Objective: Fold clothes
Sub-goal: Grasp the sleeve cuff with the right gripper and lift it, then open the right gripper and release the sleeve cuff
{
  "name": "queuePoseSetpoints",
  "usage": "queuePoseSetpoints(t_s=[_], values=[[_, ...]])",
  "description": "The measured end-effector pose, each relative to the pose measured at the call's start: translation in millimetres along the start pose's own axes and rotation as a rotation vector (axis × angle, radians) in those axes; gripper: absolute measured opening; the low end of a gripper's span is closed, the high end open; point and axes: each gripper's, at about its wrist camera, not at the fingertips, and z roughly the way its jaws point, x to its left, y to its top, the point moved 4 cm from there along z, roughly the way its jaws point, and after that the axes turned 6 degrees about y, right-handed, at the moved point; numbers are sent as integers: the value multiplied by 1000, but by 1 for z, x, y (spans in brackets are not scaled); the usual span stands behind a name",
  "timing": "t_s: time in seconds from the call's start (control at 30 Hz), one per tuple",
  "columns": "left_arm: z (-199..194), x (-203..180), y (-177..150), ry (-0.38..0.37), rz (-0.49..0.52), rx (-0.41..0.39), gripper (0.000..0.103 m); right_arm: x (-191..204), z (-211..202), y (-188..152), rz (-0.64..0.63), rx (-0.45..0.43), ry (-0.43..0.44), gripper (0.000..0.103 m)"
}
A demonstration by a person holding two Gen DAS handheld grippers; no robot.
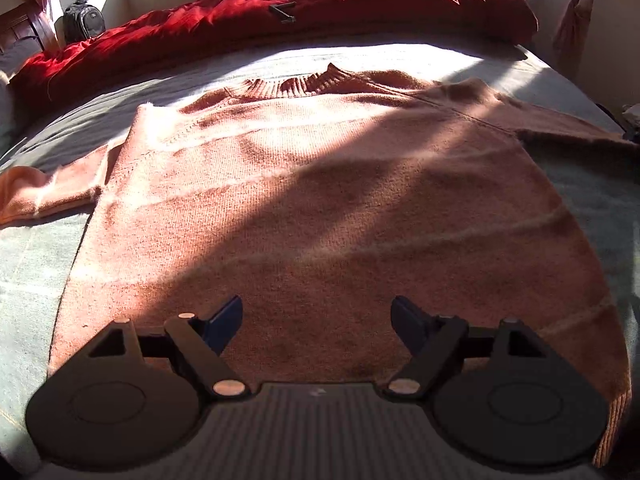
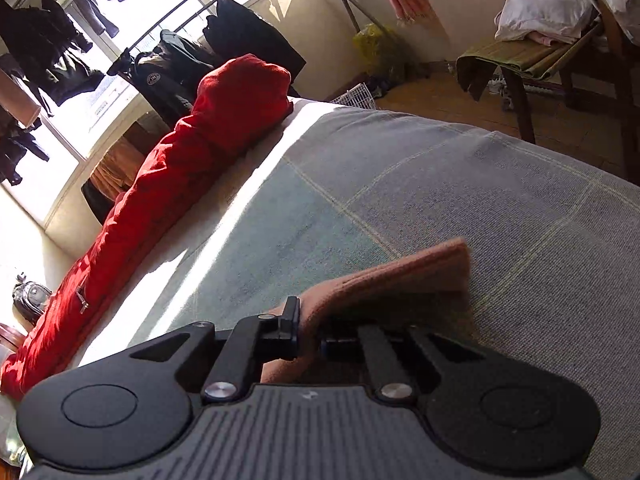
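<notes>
The left claw [image 1: 318, 320] is spread above the sweater [image 1: 320, 200] on the bed [image 1: 32, 264]; the right claw [image 2: 310, 334] pinches its sleeve [image 2: 400, 276].

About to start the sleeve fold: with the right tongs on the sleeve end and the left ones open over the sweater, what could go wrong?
1. The right tongs pinch only the edge of the sleeve; the knit may slip out mid-fold.
2. The left tongs hover open above the sweater, so nothing pins the body; pulling the sleeve could drag and wrinkle it on the bed cover.
</notes>
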Motion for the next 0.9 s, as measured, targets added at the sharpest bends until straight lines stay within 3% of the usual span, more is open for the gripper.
queuePoseSetpoints(t_s=[0.03,0.1,0.17,0.3,0.4,0.57,0.67,0.77,0.9], values=[[0,0,-1,-1,-4,1,82,-4,2,-2,3,21,-48,29],[0,1,-2,-4,-13,1,82,-7,-7,-3,8,20,-119,32],[-1,3,-4,-3,-21,1,82,-5,-25,-2,6,-13,-174,53],[1,5,-4,-1,-37,-7,82,31,-50,10,-140,-88,-199,56],[0,2,1,-24,-48,-31,82,86,-41,10,-310,-59,-100,56],[-4,-5,2,-40,-69,-62,82,198,17,-18,-534,141,238,51],[-7,-7,-3,-41,-86,-62,82,259,55,-41,-641,236,387,49],[-15,-6,-12,-24,-98,-54,82,316,104,-66,-694,361,463,49],[-26,-2,-24,6,-105,-47,82,356,162,-104,-762,481,469,49]])
